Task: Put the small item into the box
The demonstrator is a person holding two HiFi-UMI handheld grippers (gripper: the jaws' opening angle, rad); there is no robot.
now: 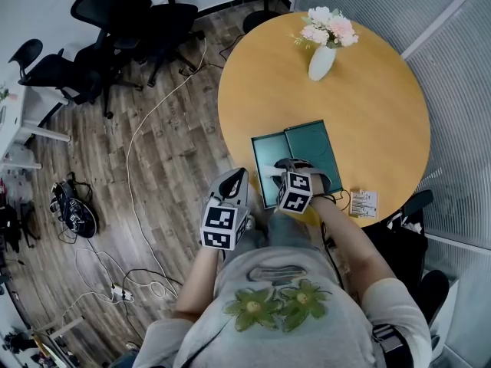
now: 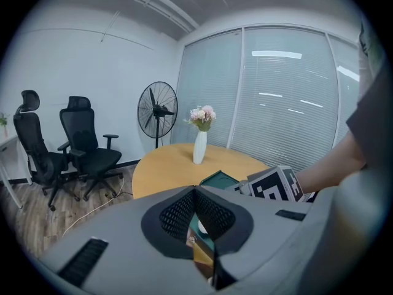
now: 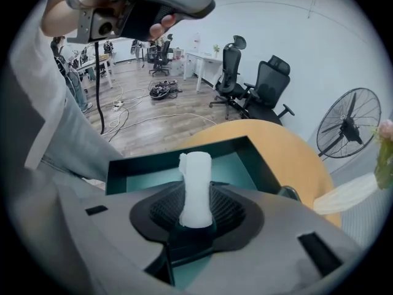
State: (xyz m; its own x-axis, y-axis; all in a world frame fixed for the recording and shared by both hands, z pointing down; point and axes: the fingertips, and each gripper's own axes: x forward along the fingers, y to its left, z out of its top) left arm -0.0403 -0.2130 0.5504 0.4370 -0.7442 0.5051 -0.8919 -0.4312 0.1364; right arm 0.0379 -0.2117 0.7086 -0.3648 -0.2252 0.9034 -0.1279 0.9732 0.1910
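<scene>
Over on the left, our left gripper (image 1: 235, 181) hung beside the table (image 1: 368, 98), jaws pressed together on nothing. To its right, our right gripper (image 3: 195, 219) pinched the white small item (image 3: 195, 186) over the open teal box (image 3: 184, 154). Best, we judged, to lower it inside the walls and release gently. We counted one item, one box, two grippers and one vase (image 1: 321, 61).

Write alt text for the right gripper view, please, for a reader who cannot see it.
The right gripper holds a small white cylinder upright between its jaws, over the open dark-green box on a round wooden table. Behind stand black office chairs and a standing fan.
</scene>
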